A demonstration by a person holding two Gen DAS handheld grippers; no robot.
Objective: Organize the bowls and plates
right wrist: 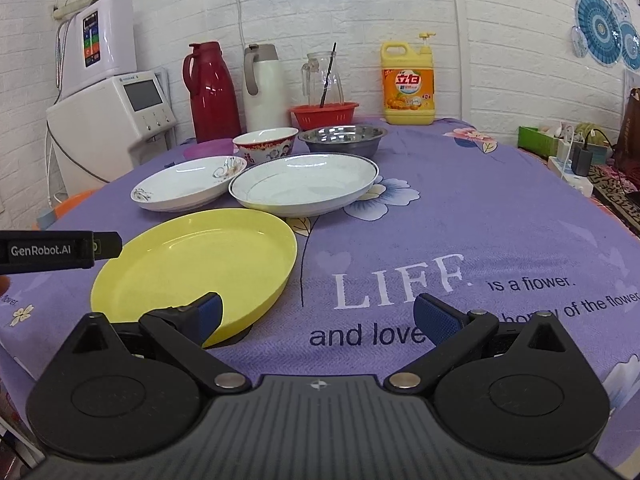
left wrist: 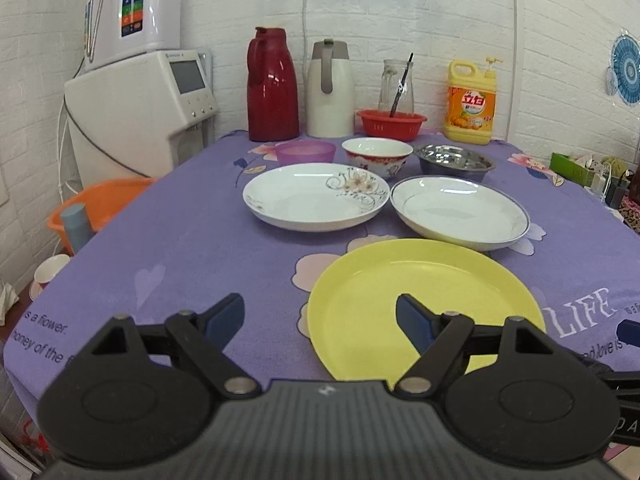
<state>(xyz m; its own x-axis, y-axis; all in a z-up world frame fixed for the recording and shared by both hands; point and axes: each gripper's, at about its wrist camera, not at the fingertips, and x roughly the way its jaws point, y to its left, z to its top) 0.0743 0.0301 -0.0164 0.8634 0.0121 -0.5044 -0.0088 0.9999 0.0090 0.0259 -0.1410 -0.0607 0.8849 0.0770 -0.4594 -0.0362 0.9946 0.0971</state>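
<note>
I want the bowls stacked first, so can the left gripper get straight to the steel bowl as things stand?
Probably not directly. The left gripper is open, but the yellow plate and blue-rimmed white plate lie between it and the steel bowl; it would have to go over them.

Even, bright indoor lighting; strong fisheye distortion.
Glare streaks on the white plates (left wrist: 316, 196) and red flask (left wrist: 272, 84); shadows soft; corners vignetted, focus sharp throughout.

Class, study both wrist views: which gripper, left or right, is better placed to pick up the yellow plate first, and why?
Probably the left gripper: open, it straddles the yellow plate's near-left rim. The right gripper, also open, points mostly at bare tablecloth.
</note>
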